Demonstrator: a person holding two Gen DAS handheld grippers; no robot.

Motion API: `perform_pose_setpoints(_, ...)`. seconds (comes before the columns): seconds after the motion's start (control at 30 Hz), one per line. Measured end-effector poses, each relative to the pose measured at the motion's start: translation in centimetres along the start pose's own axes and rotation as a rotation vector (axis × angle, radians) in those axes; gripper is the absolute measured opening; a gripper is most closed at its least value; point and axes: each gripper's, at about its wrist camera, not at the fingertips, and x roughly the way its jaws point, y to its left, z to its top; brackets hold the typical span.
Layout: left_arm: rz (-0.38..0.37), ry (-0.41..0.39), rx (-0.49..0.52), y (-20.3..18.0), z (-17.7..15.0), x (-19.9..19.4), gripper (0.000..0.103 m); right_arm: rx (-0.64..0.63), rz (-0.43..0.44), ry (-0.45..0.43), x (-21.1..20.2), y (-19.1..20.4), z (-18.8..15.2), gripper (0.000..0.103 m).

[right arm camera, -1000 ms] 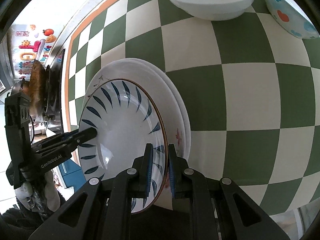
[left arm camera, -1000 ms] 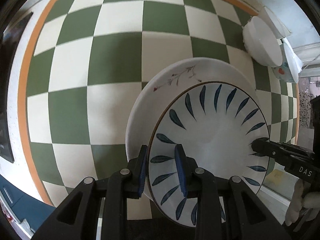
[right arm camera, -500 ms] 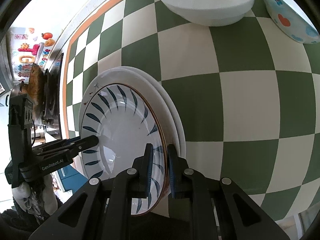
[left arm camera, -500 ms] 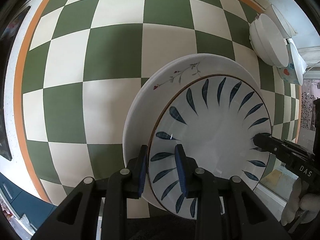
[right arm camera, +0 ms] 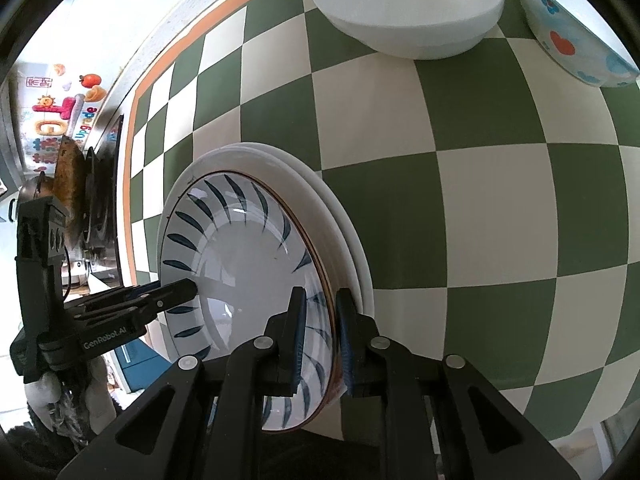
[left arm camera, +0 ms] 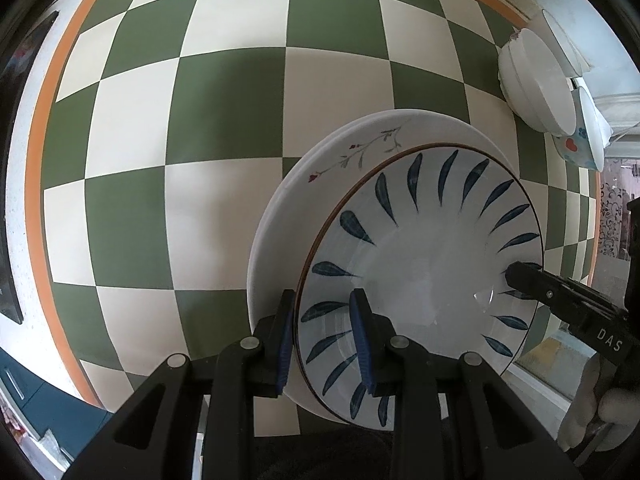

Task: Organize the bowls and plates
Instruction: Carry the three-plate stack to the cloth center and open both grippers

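Blue leaf marks run around the plate (left arm camera: 420, 272) that both tools hold over the stack of white plates (left arm camera: 320, 152). It lies on top of this stack, or very nearly (its edge on the left tool's side looks a little raised, I cannot say for sure). The left tool (left arm camera: 322, 332) is closed on the plate's rim directly at its tips, one pad inside and one under. The right tool (right arm camera: 320, 320) has the opposite rim between its pads, and its jaws have just been opening a little; whether the pads press the rim now I cannot tell. I judge the step to be setting this plate down on the stack. The next move asks to free both rims and draw the tools back outward without dragging the plate. A white bowl (right arm camera: 408, 4) and a dotted bowl (right arm camera: 568, 40) wait on the checked desk (left arm camera: 200, 120), far ahead of the right tool.
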Motion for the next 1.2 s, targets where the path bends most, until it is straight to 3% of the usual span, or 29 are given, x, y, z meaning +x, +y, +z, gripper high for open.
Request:
perform_pose_setpoints(0.17, 0.04, -0.013, 0.031, -0.7, -0.3, -0.2, 0.025, 0.013, -0.023, 0.001, 0.0, 0.3, 0.0, 0.019)
perform_pose_setpoints(0.4, 0.093, -0.044, 0.041, -1.6, -1.2, -1.1, 0.025, 0.0, -0.06, -0.006, -0.7, 1.3, -0.3, 0.03)
perform_pose_setpoints(0.53, 0.118, -0.077, 0.04, -2.1, -2.1, -2.0, 0.025, -0.016, -0.066, -0.027, -1.8, 1.8, -0.8, 0.031)
perform_pose_setpoints(0.6, 0.127, -0.104, 0.034, -2.6, -2.8, -2.7, 0.025, -0.029, -0.048, -0.034, -2.5, 2.2, -1.2, 0.031)
perform_pose_setpoints(0.87, 0.156, -0.258, -0.02, -5.7, -8.2, -7.2, 0.025, -0.188, -0.145, -0.116, -7.2, 5.7, -5.0, 0.032)
perform_pose_setpoints(1.2, 0.154, -0.432, -0.047, -7.2, -13.8, -13.9, 0.025, -0.285, -0.164, -0.23, -14.3, 8.5, -11.8, 0.044)
